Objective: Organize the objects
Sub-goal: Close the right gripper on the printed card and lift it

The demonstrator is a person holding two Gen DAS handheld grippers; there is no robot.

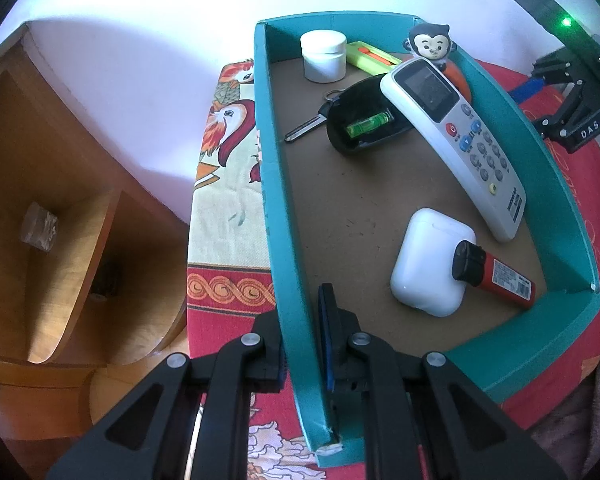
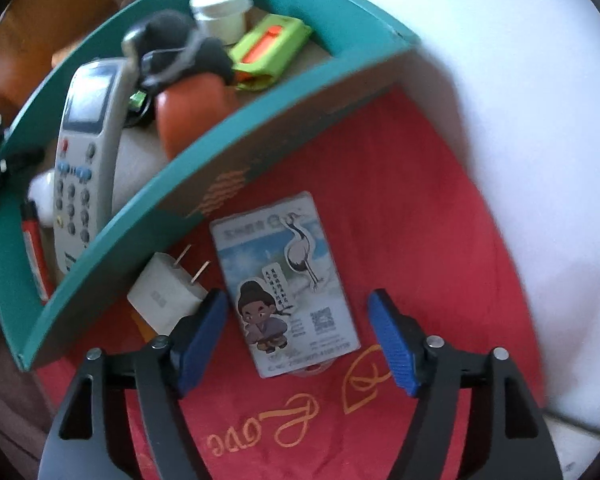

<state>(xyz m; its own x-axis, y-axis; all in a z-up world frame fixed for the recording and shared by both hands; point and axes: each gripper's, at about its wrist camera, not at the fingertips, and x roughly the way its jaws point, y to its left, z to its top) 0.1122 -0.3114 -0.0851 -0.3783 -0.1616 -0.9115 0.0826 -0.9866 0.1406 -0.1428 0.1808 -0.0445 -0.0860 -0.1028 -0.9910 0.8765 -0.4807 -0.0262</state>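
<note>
While most items already lie in the teal box [image 1: 284, 216], namely remote [image 1: 452, 136], white jar [image 1: 323, 56], earbud case [image 1: 430, 260] and lighter [image 1: 496, 276], you still have the card [image 2: 288, 280] and charger plug [image 2: 168, 292] outside on the red cloth [image 2: 420, 240]. Your left gripper [image 1: 304, 344] clamps the box wall; your right gripper [image 2: 300, 340] hovers open and empty over the card.

Bright daylight glare on white wall [image 1: 140, 8]; heavy fisheye edge warp; right-wrist view motion-blurred.
</note>
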